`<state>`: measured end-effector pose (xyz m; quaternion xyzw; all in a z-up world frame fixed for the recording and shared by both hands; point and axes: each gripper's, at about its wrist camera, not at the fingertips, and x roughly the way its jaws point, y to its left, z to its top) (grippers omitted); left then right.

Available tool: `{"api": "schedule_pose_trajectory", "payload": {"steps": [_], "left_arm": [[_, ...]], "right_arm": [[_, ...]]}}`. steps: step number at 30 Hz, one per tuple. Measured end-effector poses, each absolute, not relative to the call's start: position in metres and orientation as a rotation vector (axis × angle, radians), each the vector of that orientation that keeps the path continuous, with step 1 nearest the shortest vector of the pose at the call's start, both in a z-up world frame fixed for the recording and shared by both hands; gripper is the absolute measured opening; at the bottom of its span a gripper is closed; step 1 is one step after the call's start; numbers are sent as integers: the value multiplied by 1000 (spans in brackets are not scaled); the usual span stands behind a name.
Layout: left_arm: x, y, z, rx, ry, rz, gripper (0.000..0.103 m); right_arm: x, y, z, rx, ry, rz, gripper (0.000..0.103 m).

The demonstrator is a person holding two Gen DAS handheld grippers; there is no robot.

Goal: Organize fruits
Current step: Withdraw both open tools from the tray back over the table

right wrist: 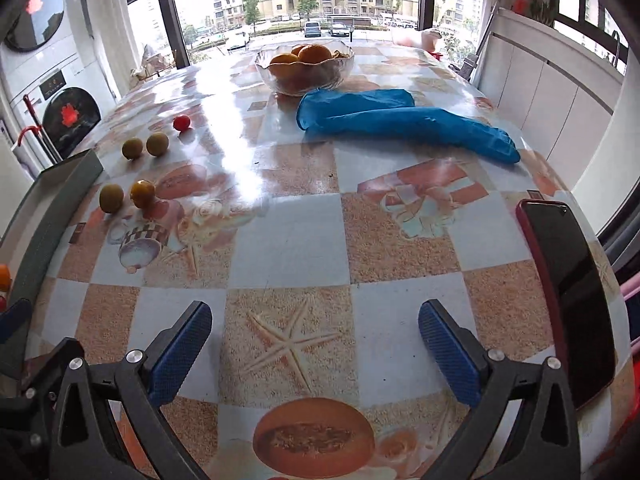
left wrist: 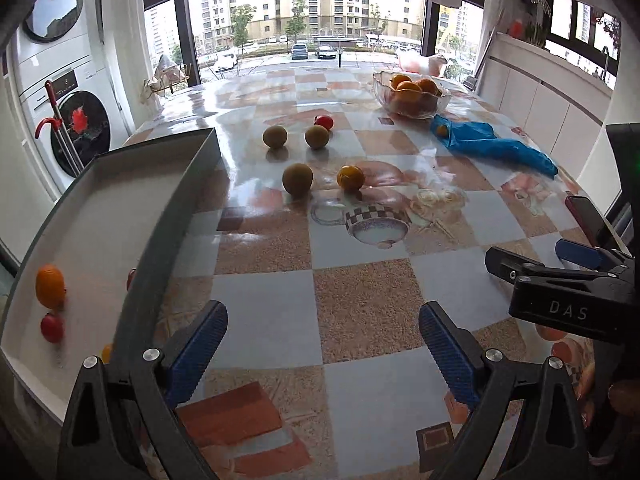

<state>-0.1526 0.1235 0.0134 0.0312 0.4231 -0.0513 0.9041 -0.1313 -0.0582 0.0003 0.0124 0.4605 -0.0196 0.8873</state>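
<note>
Both hand-held grippers hang over the near part of the worktop [right wrist: 288, 240], which is covered by a checked cloth printed with shells and a starfish. The left hand-held gripper [left wrist: 324, 344] has its blue-padded fingers [left wrist: 196, 356] spread wide with nothing between them, only bare cloth below. The right hand-held gripper [right wrist: 316, 344] is likewise spread wide and holds nothing; it also shows at the right edge of the left wrist view.

To the left stands a grey tray [left wrist: 176, 208] with a pale floor. In it lie an orange fruit [left wrist: 50, 285] and, just beside it, a small red fruit [left wrist: 52, 327] (a sliver of something else peeks over the tray's near wall, too hidden to name).

Loose on the worktop beyond the tray are three greenish-brown fruits [left wrist: 297, 178], a yellow-orange fruit [left wrist: 350, 178] near the closest of them, and a small red tomato [left wrist: 324, 121] farther back. At the far side a glass bowl [right wrist: 264, 68] holds several oranges [right wrist: 315, 54]. A blue bag [right wrist: 404, 122] lies just in front of the bowl, its mouth near it. A dark phone [right wrist: 568, 300] in a red case lies at the right edge.
</note>
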Motion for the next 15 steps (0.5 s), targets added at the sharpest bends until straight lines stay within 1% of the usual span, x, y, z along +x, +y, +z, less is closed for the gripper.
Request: {"api": "schedule_pose_trajectory", "payload": {"steps": [4, 7, 15], "left_arm": [[-144, 125, 2, 44, 911, -87, 97], [-144, 126, 0, 29, 918, -87, 102], [-146, 123, -2, 31, 906, -78, 102]], "right_arm": [[-133, -51, 0, 6, 952, -27, 103], [-137, -47, 1, 9, 949, -28, 103], [-137, -49, 0, 7, 949, -26, 103]]}}
